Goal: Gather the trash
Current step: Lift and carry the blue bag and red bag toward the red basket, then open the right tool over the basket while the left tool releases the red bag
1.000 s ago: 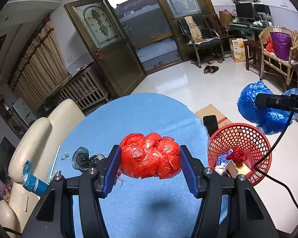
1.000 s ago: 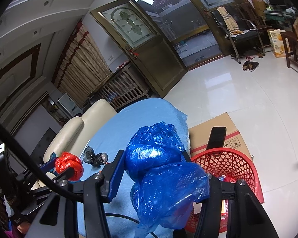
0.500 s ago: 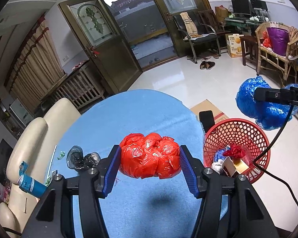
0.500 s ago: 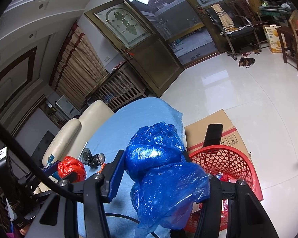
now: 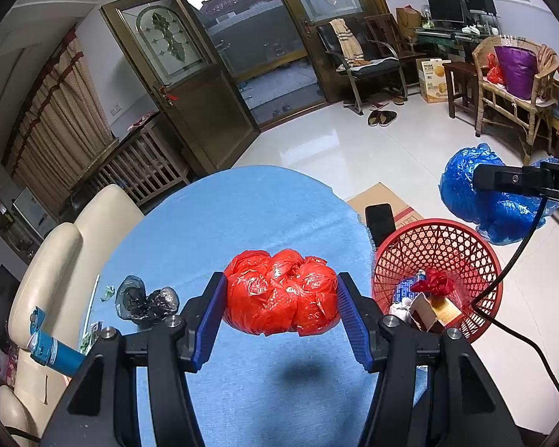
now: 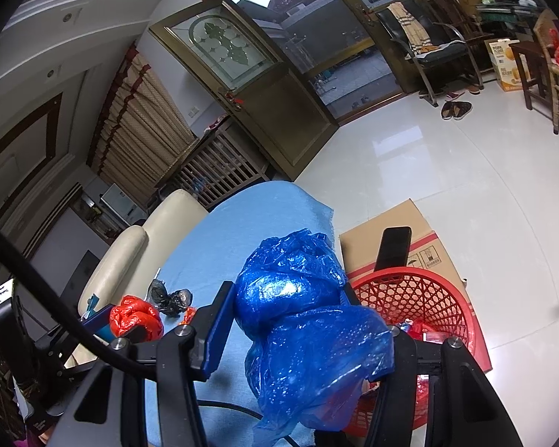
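Observation:
My left gripper is shut on a crumpled red plastic bag, held above the blue tablecloth. In the right wrist view my right gripper is shut on a bulging blue plastic bag that hangs down between its fingers. The red mesh basket stands on the floor to the right of the table, with several bits of trash inside. The blue bag also shows in the left wrist view, above and right of the basket. The red bag shows at lower left in the right wrist view.
Black crumpled bags lie on the tablecloth at the left. A blue tube rests on the cream sofa. A cardboard box with a black phone on it sits behind the basket. White floor spreads beyond, with chairs at the far right.
The left wrist view has shifted slightly, so the basket and table sit a little lower and further left. Both bags stay gripped as before.

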